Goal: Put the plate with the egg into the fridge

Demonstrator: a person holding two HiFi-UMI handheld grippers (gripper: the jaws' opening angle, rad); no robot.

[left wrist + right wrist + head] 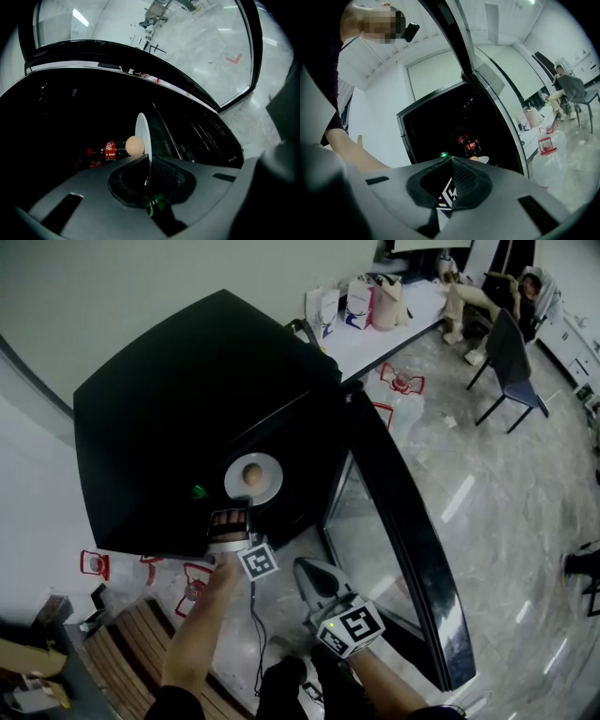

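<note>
A white plate carrying a brown egg is held level at the front of the open black fridge. My left gripper is shut on the plate's near rim. In the left gripper view the plate shows edge-on, with the egg beside it against the dark fridge interior. My right gripper hangs lower to the right, shut and empty. Over its shut jaws, the right gripper view looks at the plate and the cola bottles inside the fridge.
The fridge's glass door stands open to the right. Cola bottles lie deep inside. Clear water jugs sit on the floor beyond. A white table with bags, chairs and a seated person are at the back right.
</note>
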